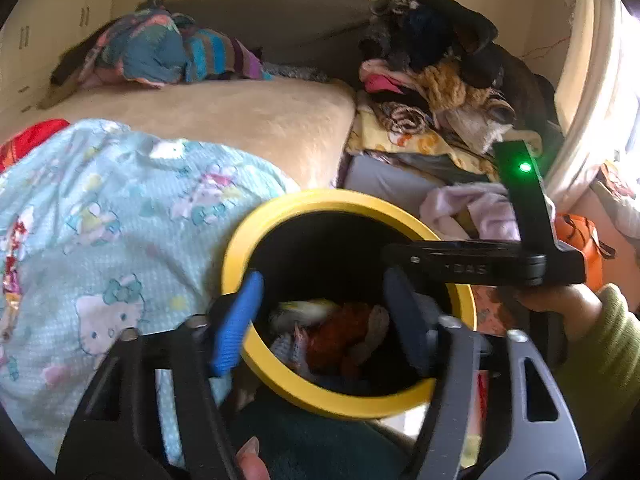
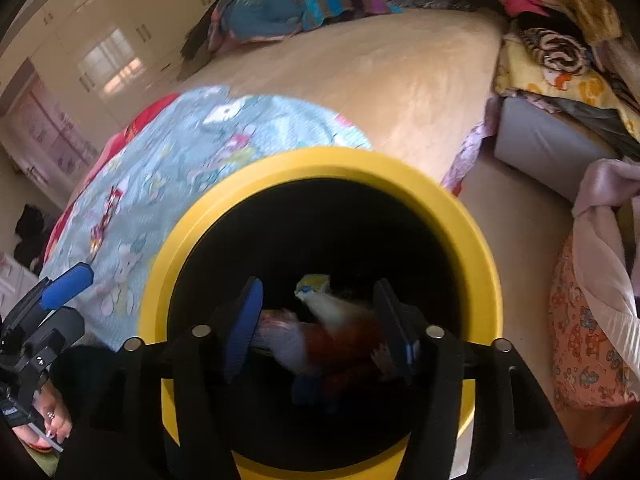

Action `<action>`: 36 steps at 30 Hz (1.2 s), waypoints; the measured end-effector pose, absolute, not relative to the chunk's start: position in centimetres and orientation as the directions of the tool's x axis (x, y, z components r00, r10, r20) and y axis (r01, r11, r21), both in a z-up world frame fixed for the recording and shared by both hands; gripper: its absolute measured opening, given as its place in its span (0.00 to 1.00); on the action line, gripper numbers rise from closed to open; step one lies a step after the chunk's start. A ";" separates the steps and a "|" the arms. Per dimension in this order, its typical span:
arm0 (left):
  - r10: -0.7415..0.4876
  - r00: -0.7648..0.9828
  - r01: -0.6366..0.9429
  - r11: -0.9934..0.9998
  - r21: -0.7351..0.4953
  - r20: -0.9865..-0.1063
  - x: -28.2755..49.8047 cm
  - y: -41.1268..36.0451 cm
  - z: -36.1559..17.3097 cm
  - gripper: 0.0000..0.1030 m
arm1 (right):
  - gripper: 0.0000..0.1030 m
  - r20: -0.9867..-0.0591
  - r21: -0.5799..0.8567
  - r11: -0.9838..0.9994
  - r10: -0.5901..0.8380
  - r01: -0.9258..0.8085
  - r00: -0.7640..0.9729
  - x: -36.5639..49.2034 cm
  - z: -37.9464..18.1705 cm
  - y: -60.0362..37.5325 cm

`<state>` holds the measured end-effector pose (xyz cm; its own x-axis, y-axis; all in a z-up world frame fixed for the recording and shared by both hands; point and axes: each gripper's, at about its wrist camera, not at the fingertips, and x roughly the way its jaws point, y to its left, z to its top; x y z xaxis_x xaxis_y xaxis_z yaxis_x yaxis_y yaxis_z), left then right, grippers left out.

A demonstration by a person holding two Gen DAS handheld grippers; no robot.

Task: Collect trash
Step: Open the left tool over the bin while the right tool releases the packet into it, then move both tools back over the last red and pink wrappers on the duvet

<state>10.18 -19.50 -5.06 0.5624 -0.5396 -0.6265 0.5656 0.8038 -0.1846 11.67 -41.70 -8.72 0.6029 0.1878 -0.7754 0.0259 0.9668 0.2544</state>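
Round yellow-rimmed black bin [image 2: 320, 168] directly below both grippers. Left gripper [image 1: 324, 320]: fingers spread, nothing between. Right gripper [image 2: 320, 320]: fingers apart, empty. Crumpled red, white and yellow trash [image 2: 332, 332] lies in bin bottom, beyond fingertips.

A bed [image 1: 224, 120] with a cream cover is seen, a pale blue cartoon-print blanket [image 1: 104, 216] spread over its near part. Striped and patterned clothes [image 1: 168, 52] are heaped at its far edge. Cream wardrobe doors [image 2: 120, 32] are noted at left, window light reflected on them. A second clothes pile [image 1: 436, 76] is stacked at right. Daylight enters past a pale curtain [image 1: 584, 92]. Beige floor [image 2: 516, 216] is visible.
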 end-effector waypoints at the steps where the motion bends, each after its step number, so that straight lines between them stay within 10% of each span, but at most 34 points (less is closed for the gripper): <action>1: -0.535 0.570 0.557 0.809 -0.185 -0.623 10.2 -19.3 -5.0 0.73 | 0.58 -0.769 0.252 0.967 0.183 0.027 0.612 11.8 -8.6 -41.8; 5: -0.485 0.612 0.492 0.852 -0.179 -0.624 10.7 -17.8 -4.8 0.90 | 0.69 -0.729 0.232 0.973 0.160 0.020 0.666 11.5 -7.3 -41.2; 36: -0.136 0.850 0.015 0.972 -0.235 -0.508 12.8 3.0 -1.5 0.90 | 0.83 -0.592 0.204 0.905 0.419 -0.375 0.688 14.3 -4.7 -18.3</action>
